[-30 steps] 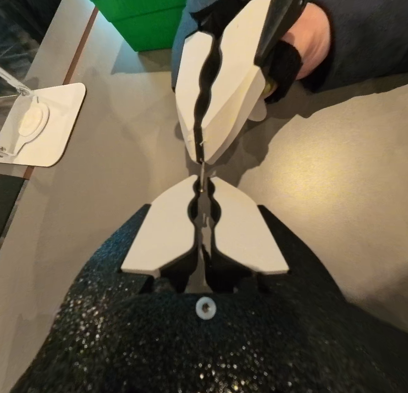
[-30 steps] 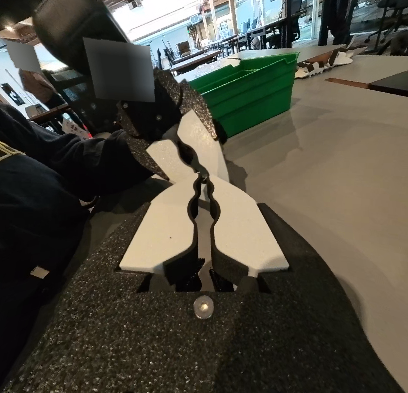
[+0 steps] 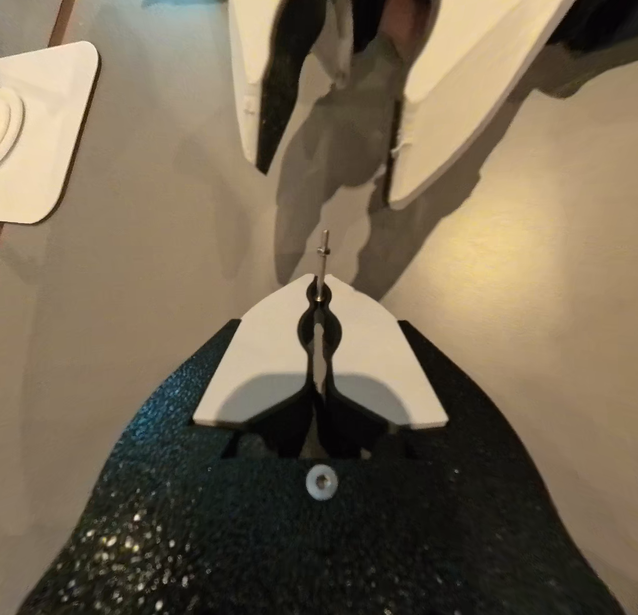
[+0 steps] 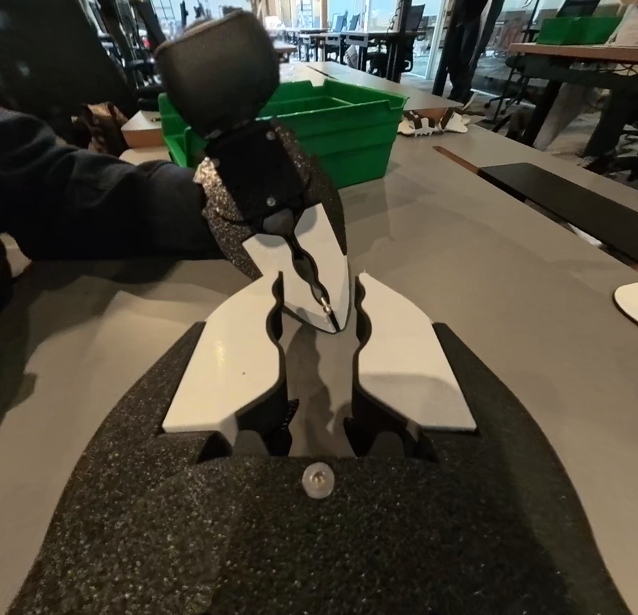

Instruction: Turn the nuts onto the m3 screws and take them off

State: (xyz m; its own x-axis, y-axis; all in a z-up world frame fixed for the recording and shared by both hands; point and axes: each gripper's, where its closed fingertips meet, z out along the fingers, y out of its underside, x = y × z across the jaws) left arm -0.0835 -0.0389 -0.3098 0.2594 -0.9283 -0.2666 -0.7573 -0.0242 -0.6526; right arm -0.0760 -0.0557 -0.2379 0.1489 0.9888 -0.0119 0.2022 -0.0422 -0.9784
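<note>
Now your right claw (image 4: 319, 308), the one with flat white plastic fingers lined in wavy black rubber, stands wide and bare; a second ago it was pinched nearly shut at the tip of the slim silver metal screw (image 3: 324, 270). It has also pulled back from the screw toward twelve o'clock in the left wrist view, where its spread fingers (image 3: 252, 91) hang over their own shadow.

Your left claw (image 3: 321, 281) has stayed clamped on the screw's lower shank, pads pressing from both sides. The thin threaded rod juts out toward twelve o'clock, and a small silver metal nut (image 3: 323, 251) sits partway along it, short of the end.

Under both lies the smooth matte grey desk (image 3: 518, 287). A white rounded-corner card (image 3: 45, 132) with a brown edge lies at ten o'clock, and a glossy green plastic bin (image 4: 345, 132) stands behind in the right wrist view.
</note>
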